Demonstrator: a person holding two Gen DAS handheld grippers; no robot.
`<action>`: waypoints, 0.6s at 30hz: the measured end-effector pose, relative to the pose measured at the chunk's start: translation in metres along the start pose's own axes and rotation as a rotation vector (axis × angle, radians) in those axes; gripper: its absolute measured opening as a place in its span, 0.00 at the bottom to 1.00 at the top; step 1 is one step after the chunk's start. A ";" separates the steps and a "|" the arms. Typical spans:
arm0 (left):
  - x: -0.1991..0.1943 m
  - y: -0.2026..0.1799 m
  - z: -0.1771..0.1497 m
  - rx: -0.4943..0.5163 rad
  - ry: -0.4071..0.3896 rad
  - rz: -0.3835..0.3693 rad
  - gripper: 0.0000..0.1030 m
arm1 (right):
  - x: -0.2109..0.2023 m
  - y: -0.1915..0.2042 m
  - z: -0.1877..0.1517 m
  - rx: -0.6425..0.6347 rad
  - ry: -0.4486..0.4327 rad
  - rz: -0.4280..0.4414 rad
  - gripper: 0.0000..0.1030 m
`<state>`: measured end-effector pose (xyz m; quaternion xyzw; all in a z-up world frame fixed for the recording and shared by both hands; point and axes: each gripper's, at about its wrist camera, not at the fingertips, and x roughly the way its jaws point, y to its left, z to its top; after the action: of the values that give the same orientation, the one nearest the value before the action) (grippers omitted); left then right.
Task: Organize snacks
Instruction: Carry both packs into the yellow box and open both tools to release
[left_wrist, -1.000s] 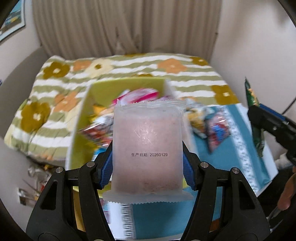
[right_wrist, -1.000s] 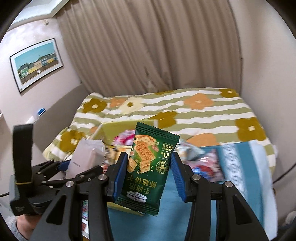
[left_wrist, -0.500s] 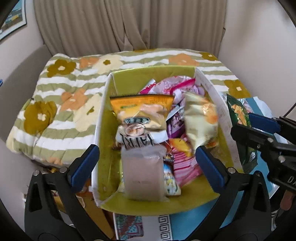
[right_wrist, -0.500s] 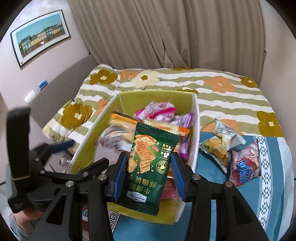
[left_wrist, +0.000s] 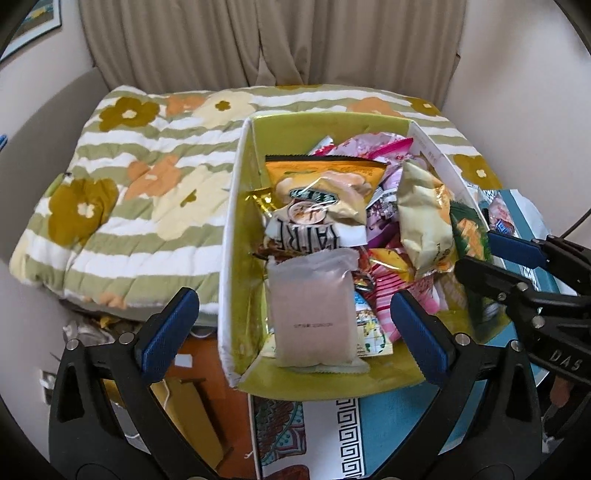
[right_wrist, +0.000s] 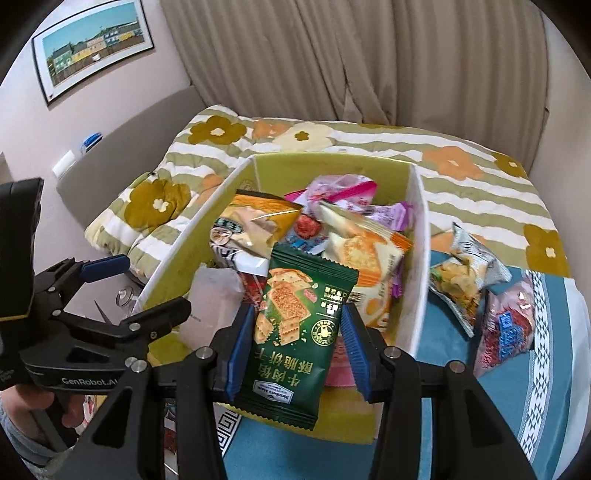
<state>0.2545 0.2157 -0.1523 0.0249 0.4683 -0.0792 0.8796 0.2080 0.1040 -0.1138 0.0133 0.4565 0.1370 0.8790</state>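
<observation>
A yellow-green box (left_wrist: 243, 206) (right_wrist: 419, 258) holds several snack packets. A pale pink packet (left_wrist: 314, 314) (right_wrist: 212, 302) lies at its near end. My left gripper (left_wrist: 295, 332) is open and empty just above that packet; it also shows in the right wrist view (right_wrist: 136, 288). My right gripper (right_wrist: 295, 347) is shut on a green cracker packet (right_wrist: 295, 332) and holds it over the box's near right side. The same green packet shows in the left wrist view (left_wrist: 467, 236).
Two loose snack packets, one grey (right_wrist: 461, 273) and one pink-blue (right_wrist: 509, 325), lie on the teal cloth (right_wrist: 480, 406) right of the box. A flowered striped quilt (left_wrist: 129, 184) covers the bed behind and to the left. Clutter lies on the floor (left_wrist: 192, 387) below left.
My left gripper opened and let the pale pink packet drop into the box. My right gripper moved over the box with the green packet still held.
</observation>
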 end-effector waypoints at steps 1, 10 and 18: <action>0.001 0.002 -0.001 -0.003 0.005 0.004 0.99 | 0.003 0.002 0.000 -0.005 0.003 -0.002 0.44; 0.004 0.017 -0.011 -0.026 0.033 0.020 0.99 | 0.002 0.000 -0.011 0.001 -0.022 -0.013 0.98; -0.015 0.009 -0.003 -0.010 -0.010 0.019 0.99 | -0.015 -0.001 -0.008 0.009 -0.068 -0.030 0.98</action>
<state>0.2451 0.2268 -0.1420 0.0244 0.4641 -0.0688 0.8828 0.1941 0.0981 -0.1066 0.0150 0.4274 0.1213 0.8958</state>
